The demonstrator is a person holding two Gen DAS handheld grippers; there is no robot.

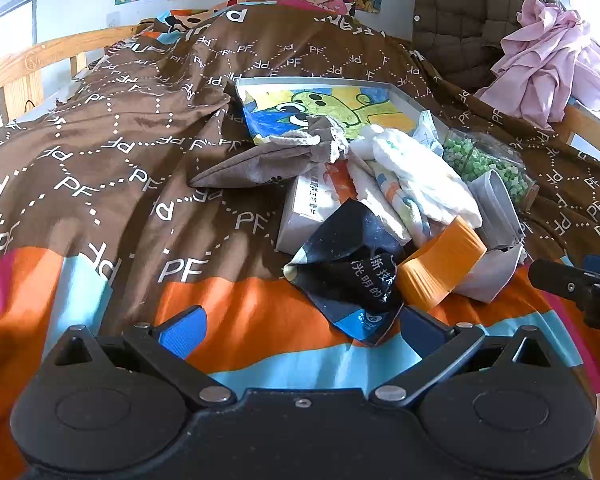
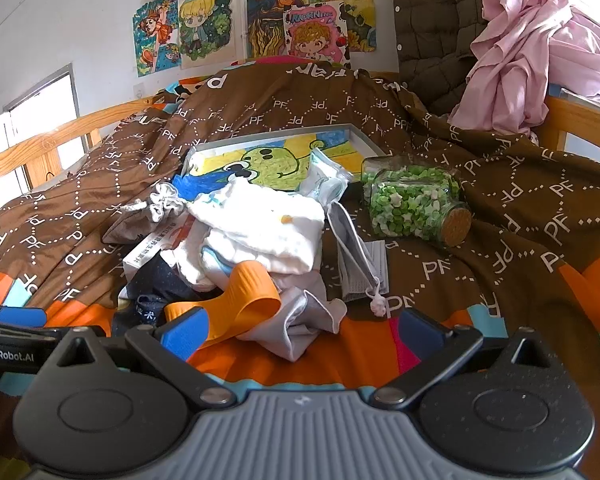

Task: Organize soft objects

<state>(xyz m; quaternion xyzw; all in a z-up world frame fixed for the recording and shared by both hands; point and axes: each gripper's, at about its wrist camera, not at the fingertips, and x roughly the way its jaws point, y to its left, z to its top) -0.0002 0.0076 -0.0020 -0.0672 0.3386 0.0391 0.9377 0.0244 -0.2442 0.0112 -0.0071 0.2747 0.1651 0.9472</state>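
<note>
Your left gripper [image 1: 300, 332] and right gripper [image 2: 300, 330] both hang spread wide and empty over the bed's quilt [image 1: 120, 140], just short of the heap where a ribbed orange band [image 2: 252, 292] loops over crumpled white cloth [image 2: 260, 232] and a dark printed cloth [image 1: 352, 268].

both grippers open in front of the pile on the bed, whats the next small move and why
Probably ease the left gripper forward onto the black cloth. It is the nearest soft item, lying at the front of the pile, its lower corner already between the open fingers. The right gripper is open too, facing the orange strap.
</note>
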